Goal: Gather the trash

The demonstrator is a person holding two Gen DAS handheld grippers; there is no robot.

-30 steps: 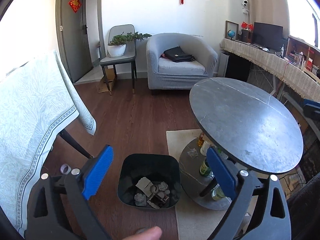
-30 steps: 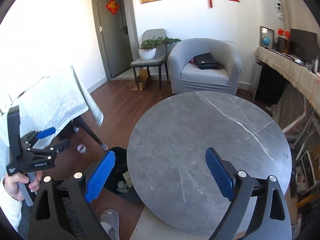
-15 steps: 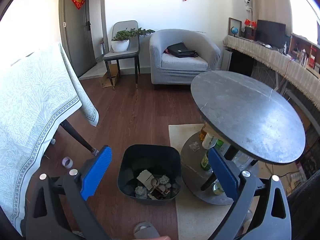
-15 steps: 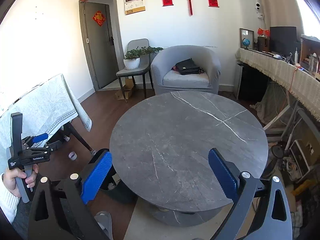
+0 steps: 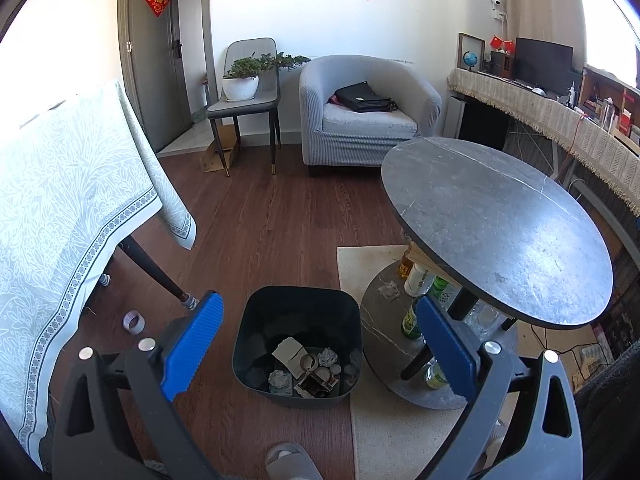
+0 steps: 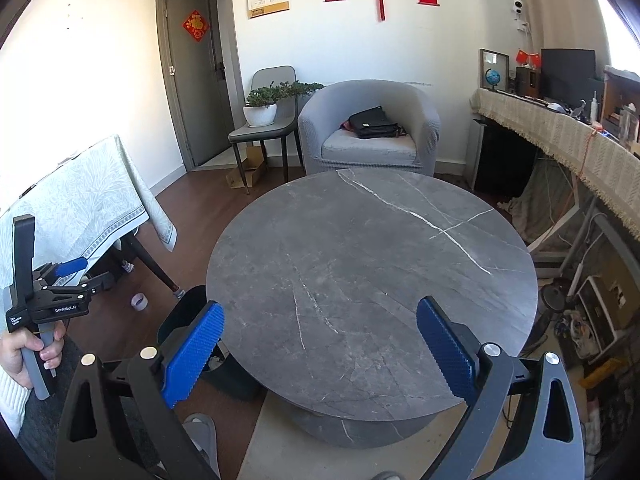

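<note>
Both tools raised and pulled back over the last second: more of the room in view, bin (image 5: 298, 340) smaller in the left wrist view, whole round tabletop (image 6: 372, 280) now visible in the right wrist view. Left tool (image 5: 316, 344) empty, blue fingers spread wide, hanging above the bin. Right tool (image 6: 318, 350) likewise spread wide and gripping nothing, hovering over the tabletop's near edge. In the right view, left tool also visible at the left edge, gripped by a hand (image 6: 28, 354).

Trash (image 5: 306, 368) lying in the bin bottom: crumpled paper, scraps, small round bits. Bin on the floor just off the tabletop's left edge. Tabletop bare, no trash on it. Crumpled scrap (image 5: 389, 290) on the lower shelf under the tabletop, beside bottles (image 5: 416, 280); tape roll (image 5: 133, 322) on the floor near the cloth-covered table's leg.

Likely reading: collection near done or done, retreat under way; shelf scrap possibly 1 piece left.
</note>
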